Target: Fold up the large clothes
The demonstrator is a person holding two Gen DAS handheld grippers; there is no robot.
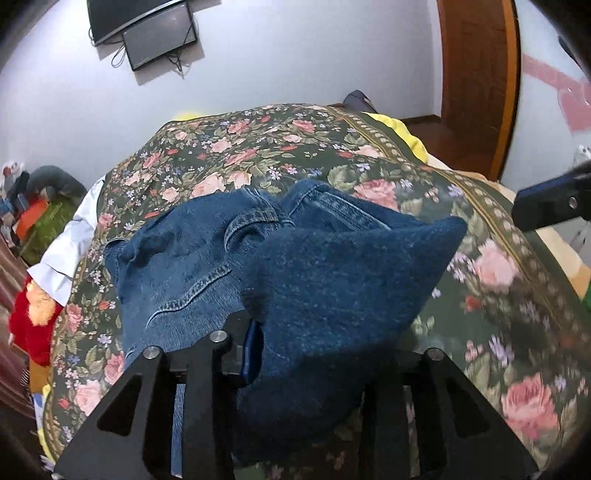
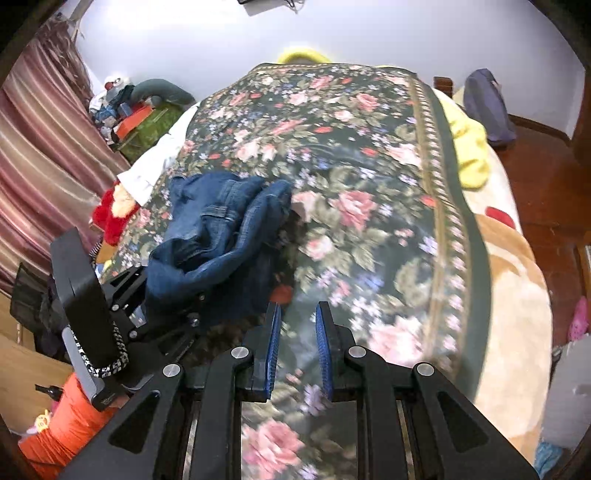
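A pair of blue jeans [image 1: 258, 266] lies crumpled on the floral bedspread [image 1: 258, 155]. My left gripper [image 1: 266, 354] is shut on a fold of the denim, which drapes over its fingers and hides the right one. In the right wrist view the jeans [image 2: 221, 229] hang bunched from the left gripper [image 2: 177, 314] at the left. My right gripper [image 2: 297, 328] is open and empty above the bedspread [image 2: 369, 184], to the right of the jeans. Its tip shows in the left wrist view [image 1: 550, 203] at the right edge.
A white cloth [image 1: 70, 243] and a red plush [image 1: 33, 317] lie at the bed's left side. A yellow blanket [image 2: 472, 151] and a beige blanket [image 2: 517, 295] lie along the right. A wooden door [image 1: 476, 74] and wall monitors [image 1: 147, 29] are beyond.
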